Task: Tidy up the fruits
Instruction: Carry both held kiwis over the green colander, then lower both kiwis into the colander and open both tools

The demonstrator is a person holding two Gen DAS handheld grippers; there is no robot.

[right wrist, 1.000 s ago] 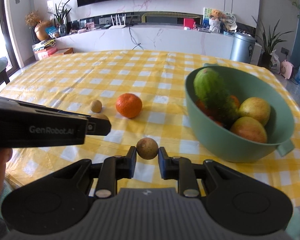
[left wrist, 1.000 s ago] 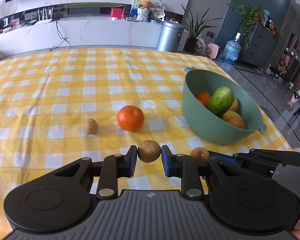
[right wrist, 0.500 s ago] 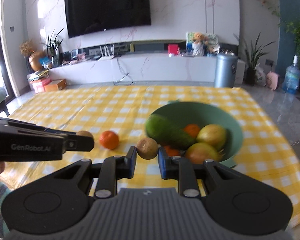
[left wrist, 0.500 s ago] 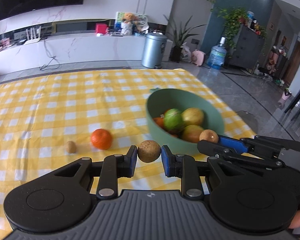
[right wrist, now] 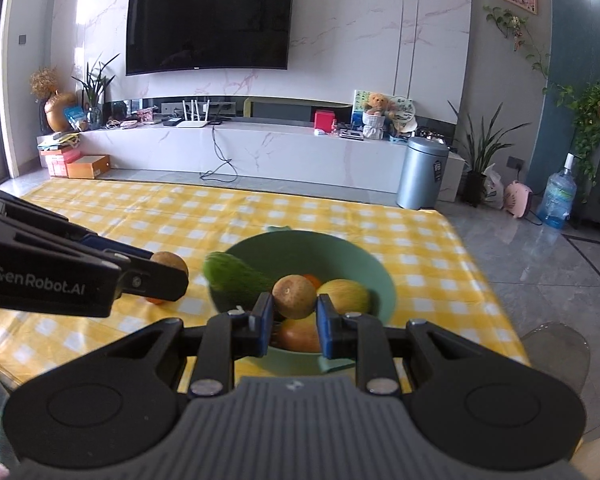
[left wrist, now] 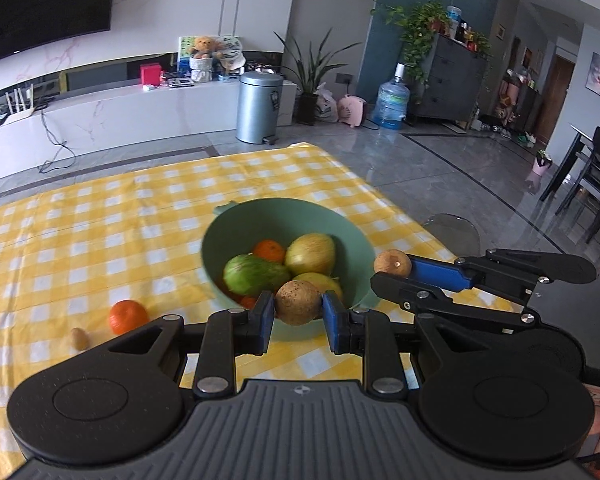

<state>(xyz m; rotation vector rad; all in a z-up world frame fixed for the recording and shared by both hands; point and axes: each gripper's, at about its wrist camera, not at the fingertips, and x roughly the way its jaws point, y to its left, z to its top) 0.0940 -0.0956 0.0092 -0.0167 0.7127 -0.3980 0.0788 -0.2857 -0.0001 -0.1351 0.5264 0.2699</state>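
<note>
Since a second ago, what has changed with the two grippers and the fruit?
Both grippers have lifted off the tablecloth and swung toward the green bowl. The left gripper and right gripper each keep their jaws shut on a brown round fruit, left one, right one. Nothing was let go. The orange and small brown fruit stay on the cloth; the bowl's contents look unchanged.

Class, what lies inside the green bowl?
Inside the bowl: a green fruit, an orange and yellowish fruits. The lowest layer is covered.
</note>
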